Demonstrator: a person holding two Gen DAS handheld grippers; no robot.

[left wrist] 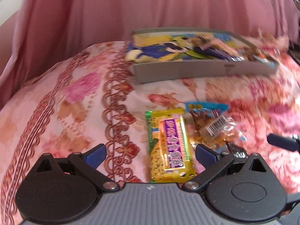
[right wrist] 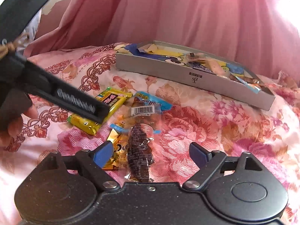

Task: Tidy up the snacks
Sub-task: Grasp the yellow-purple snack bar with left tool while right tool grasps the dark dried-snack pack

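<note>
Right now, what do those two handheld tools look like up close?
Both tools share one shape: two round black discs, black link bars with silver rivets, and blue finger pads. The left tool has a ribbed grey body; the right tool has a speckled black one. Seen from the side, the left tool shows a metal spring and brown twine.

Setting: a home, most likely a bedroom. Evidence: a soft, padded bed surface under a pink floral-printed bedspread with red scrollwork bands [left wrist: 116, 112]; pleated pink fabric curtains [left wrist: 150, 5] hanging close behind it, sunlit at the right; a shallow grey cardboard box with a cartoon-printed lining [right wrist: 196, 80] resting on the bedspread; loose wrapped snack packets [right wrist: 142, 116] lying near it on the cloth.
</note>
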